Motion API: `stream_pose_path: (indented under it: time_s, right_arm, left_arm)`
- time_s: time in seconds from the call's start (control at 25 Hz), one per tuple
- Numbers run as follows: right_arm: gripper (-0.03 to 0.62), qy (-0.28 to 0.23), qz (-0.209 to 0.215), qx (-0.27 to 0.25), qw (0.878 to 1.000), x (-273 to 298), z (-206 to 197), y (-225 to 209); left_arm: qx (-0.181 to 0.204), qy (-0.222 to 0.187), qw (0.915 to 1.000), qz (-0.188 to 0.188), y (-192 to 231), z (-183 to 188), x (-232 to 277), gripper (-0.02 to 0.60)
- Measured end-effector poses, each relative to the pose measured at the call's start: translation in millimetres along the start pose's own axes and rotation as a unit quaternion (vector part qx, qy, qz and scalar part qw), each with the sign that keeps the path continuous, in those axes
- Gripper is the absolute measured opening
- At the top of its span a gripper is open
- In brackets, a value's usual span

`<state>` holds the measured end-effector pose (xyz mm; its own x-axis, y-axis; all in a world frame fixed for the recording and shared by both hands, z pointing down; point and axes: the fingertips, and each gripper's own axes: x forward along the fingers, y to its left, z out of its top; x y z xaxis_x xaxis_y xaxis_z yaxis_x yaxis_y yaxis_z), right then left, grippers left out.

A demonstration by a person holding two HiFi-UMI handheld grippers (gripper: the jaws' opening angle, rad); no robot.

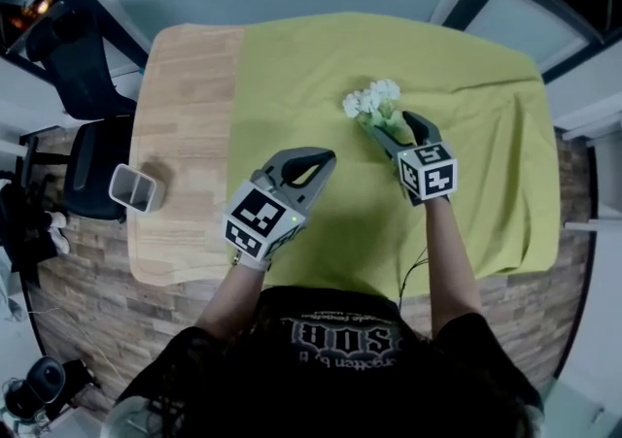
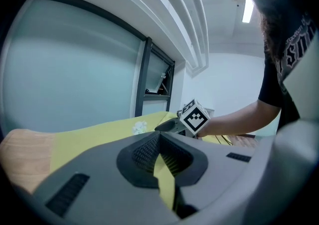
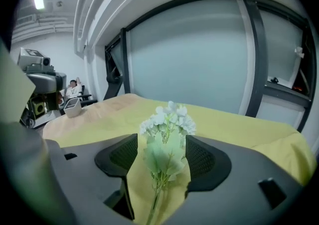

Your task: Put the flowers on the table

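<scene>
across wooden table (image 1: 185, 135) we see yellow-green cloth (image 1: 321, 86) spread wide. our left gripper (image 1: 328, 158) at 7 o'clock, jaws together, nothing between. our right gripper (image 1: 391, 125) at 3 o'clock, jaws wide apart, not clamping. white flowers (image 1: 372, 101) lie on cloth between them, near 1 o'clock. small grey container (image 1: 134, 187) at 9 o'clock on bare wood.

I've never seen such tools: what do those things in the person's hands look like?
Both the left gripper and right gripper are grey, with black ribbed pads on their fingers and a black-and-white marker cube each. The person wears a black printed T-shirt.
</scene>
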<state>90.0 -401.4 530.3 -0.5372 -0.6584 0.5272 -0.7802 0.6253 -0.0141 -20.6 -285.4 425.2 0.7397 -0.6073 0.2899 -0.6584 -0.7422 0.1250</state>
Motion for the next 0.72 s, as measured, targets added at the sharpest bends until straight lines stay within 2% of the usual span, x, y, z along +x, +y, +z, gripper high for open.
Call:
stream_pose_path:
  time_s: [0.12,0.28,0.56,0.72]
  right_arm:
    - [0.299,-0.02,-0.003,0.002,1.0,-25,10,8]
    - [0.299,-0.049,-0.011,0.03,0.998,-64,23,16]
    - [0.296,-0.104,-0.022,0.042,0.993,-131,39,35]
    - [0.257,-0.128,-0.023,0.04,0.991,-164,41,50]
  left_arm:
    - [0.006,-0.008,0.9999,-0.002,-7,6,1,-0.002]
    - [0.012,-0.005,0.9999,-0.006,-19,8,-1,-0.002]
    - [0.023,-0.028,0.9993,-0.012,-46,23,-9,-0.002]
    - [0.03,-0.037,0.9987,-0.015,-65,29,-12,-0.002]
